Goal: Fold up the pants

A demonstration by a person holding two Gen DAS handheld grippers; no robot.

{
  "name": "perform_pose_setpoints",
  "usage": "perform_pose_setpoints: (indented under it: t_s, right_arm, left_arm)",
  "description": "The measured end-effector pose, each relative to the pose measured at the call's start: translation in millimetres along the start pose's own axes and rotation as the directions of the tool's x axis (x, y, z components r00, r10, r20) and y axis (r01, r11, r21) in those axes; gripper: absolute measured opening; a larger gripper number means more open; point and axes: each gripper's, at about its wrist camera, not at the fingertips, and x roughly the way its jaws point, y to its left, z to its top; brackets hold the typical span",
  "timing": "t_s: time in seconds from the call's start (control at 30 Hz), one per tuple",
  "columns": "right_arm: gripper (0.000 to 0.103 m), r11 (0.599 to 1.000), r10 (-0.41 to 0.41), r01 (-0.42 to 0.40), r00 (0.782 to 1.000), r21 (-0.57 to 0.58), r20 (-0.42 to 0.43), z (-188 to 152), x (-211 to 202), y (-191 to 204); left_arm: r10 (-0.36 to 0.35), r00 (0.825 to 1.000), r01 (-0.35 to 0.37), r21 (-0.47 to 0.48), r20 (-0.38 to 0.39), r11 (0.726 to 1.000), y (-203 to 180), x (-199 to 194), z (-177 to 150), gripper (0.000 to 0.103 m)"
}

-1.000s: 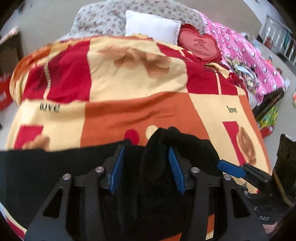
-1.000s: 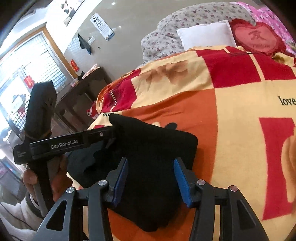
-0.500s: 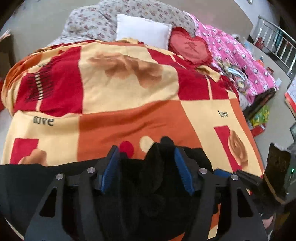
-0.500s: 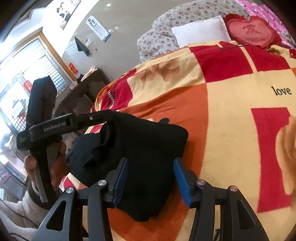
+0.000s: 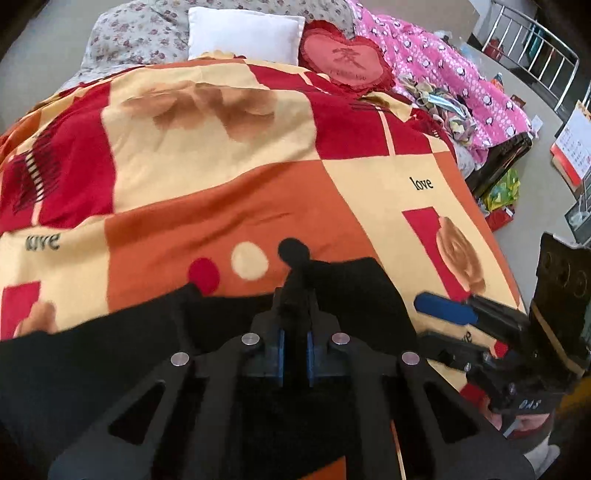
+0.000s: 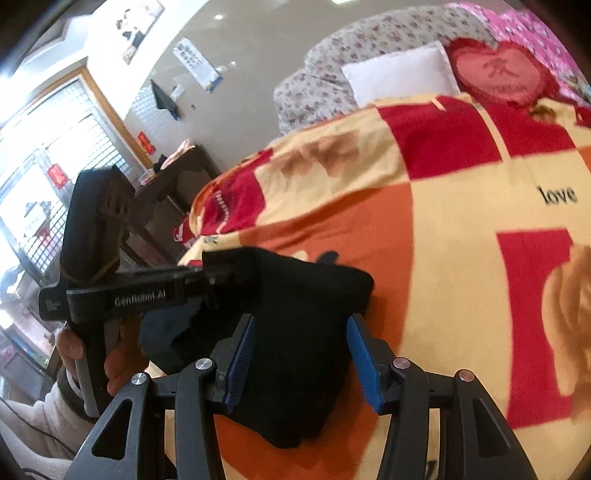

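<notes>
Black pants lie bunched at the near edge of a bed covered by a red, orange and cream blanket. My left gripper is shut on a raised fold of the pants. In the right wrist view the pants sit between my right gripper's open fingers, which straddle the cloth without pinching it. The left gripper shows there from the side, gripping the pants' left edge. The right gripper's blue pad shows at the right of the left wrist view.
A white pillow, a red heart cushion and a pink spotted quilt lie at the head of the bed. A dark wooden table stands left of the bed. Clutter sits on the floor to the right.
My left gripper has closed on a fold of the pants; its fingers were spread around the cloth before. The right gripper stays open over the pants.
</notes>
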Motion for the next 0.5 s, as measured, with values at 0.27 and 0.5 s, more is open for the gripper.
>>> perform_pose_setpoints:
  t_s: [0.27,0.5]
  right_arm:
    - [0.050,0.988,-0.059,0.055,0.998,-0.144,-0.024,13.1,32.7,36.3]
    - [0.050,0.955,-0.228,0.204,0.969,-0.215,-0.091,5.2,59.7,39.1]
  left_arm:
    - [0.030,0.999,-0.033,-0.148,-0.019,0.988,48.0,-15.1,-25.1,0.007]
    - [0.051,0.999,-0.052,-0.140,-0.011,0.989,46.1,-11.6,-22.4,0.014]
